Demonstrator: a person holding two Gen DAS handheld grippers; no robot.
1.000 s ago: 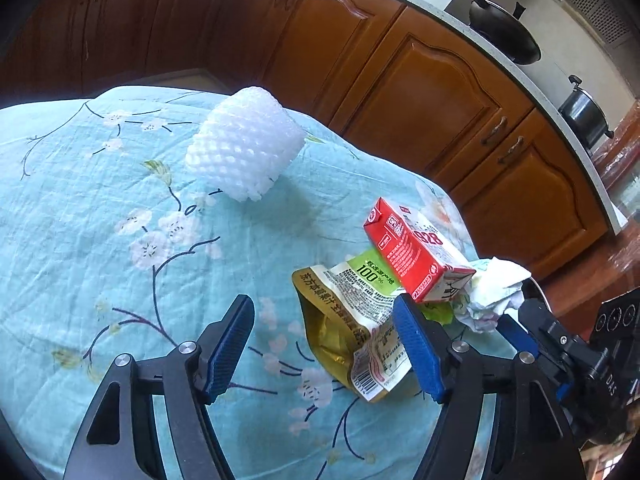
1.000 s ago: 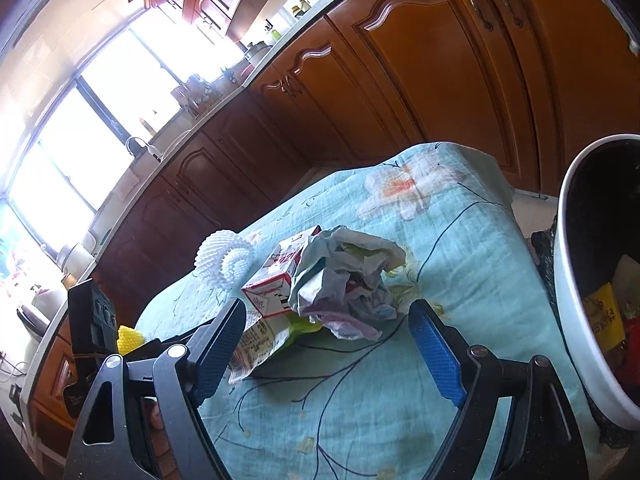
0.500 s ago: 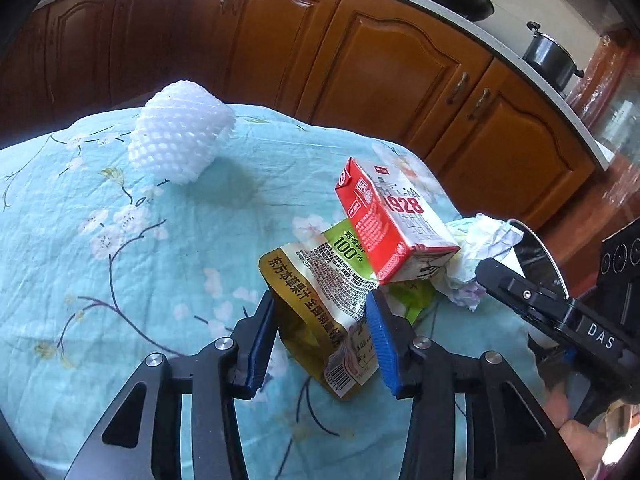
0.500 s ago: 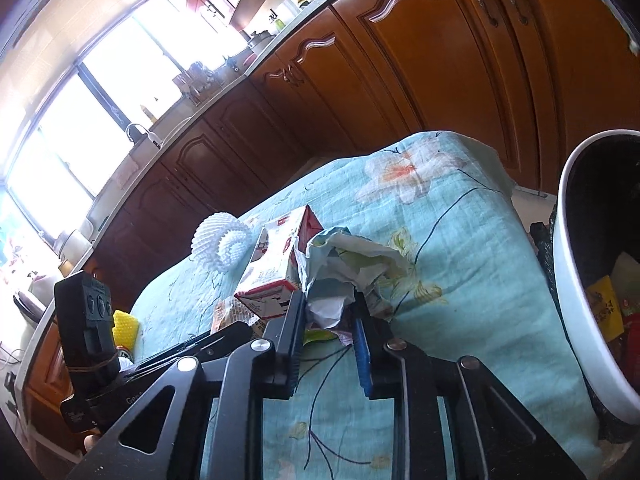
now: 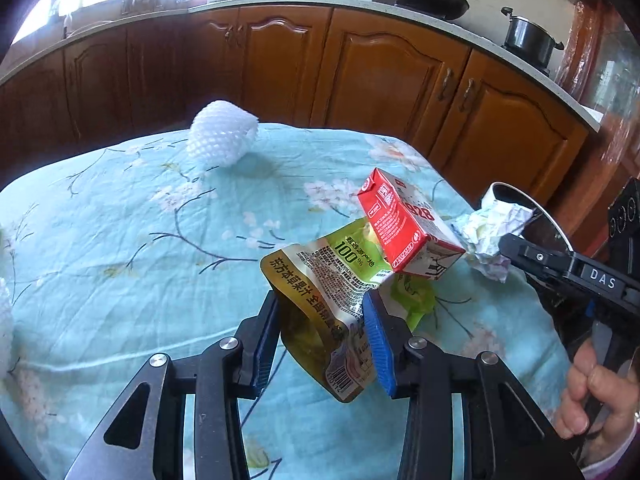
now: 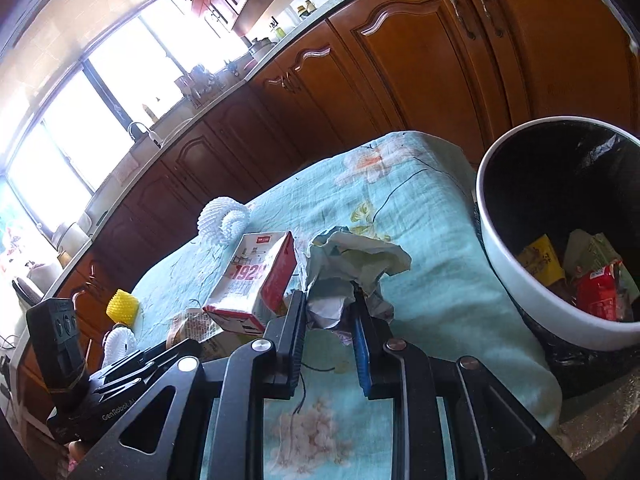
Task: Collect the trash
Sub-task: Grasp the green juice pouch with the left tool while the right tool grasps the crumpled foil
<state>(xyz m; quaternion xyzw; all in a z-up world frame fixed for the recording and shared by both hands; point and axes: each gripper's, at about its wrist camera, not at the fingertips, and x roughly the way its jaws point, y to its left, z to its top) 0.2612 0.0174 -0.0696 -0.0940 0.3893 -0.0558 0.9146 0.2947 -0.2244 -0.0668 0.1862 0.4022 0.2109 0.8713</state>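
The crumpled paper wad [image 6: 352, 264], at the tabletop's [image 5: 120, 240] edge nearest the bin [image 6: 520, 280], is now pinched in the right gripper [image 6: 328, 320], whose jaws stood wide a second ago. The left gripper [image 5: 320, 332] has likewise narrowed onto the gold juice pouch [image 5: 320, 292], with one red carton [image 5: 404, 228] leaning on it. Both pieces look ready to lift. Two white foam nets [image 5: 222, 138] and one yellow remain

Left gripper [image 5: 320, 330] jaws clamped on crumpled gold-and-green foil juice pouch [image 5: 326, 292]. Red-and-white drink carton [image 5: 404, 226] tilted against pouch's far edge. Crumpled white paper wad [image 5: 490, 236] just right of carton. White foam mesh sleeve [image 5: 222, 138] well beyond pouch.
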